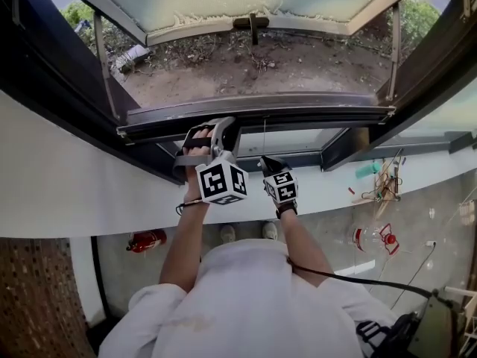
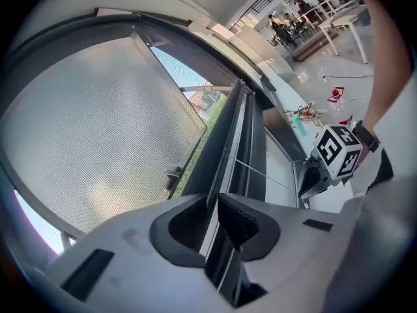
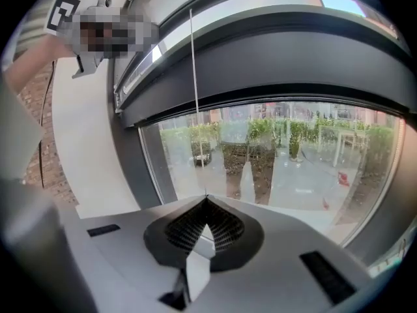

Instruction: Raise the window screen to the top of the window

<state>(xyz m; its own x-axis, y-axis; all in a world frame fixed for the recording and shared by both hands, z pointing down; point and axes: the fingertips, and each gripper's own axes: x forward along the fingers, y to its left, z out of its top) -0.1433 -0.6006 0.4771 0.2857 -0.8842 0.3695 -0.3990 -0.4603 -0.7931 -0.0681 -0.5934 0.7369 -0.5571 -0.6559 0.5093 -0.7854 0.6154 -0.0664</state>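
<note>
1. Head view: the screen bar (image 1: 298, 115) runs dark and level across the window frame, just above the fixed lower pane (image 1: 298, 142). Beyond it the open sash (image 1: 246, 2) tilts outward over bare ground. The screen mesh itself can't be made out.
2. Head view: the left gripper (image 1: 223, 127) is up at the bar, with its jaws on the bar's near edge. The right gripper (image 1: 267, 161) sits just beside it to the right and lower, below the bar. A thin pull cord (image 1: 264, 136) runs from the bar down to its tip.
3. Head view: a red fire extinguisher (image 1: 147, 239) lies on the floor (image 1: 119, 267) well below, left of the person's white shirt (image 1: 246, 304).
4. Left gripper view: the left gripper (image 2: 212, 217) has its jaws partly closed and clamped on the edge of the screen bar (image 2: 231, 142), which passes straight between the pads and stretches away. The grey sash (image 2: 85, 142) fills the left side. The right gripper (image 2: 306, 184) shows at right, with the pull cord (image 2: 267, 175) stretched from the bar to it.
5. Right gripper view: the right gripper (image 3: 206, 204) has its jaws fully together, pinching the pull cord (image 3: 193, 77) at the tips. The cord goes straight up to the screen bar (image 3: 293, 64), which arcs across the top. The lower pane (image 3: 280, 155) behind shows greenery and reflections. The left gripper (image 3: 88, 60) is at top left, at the bar.
</note>
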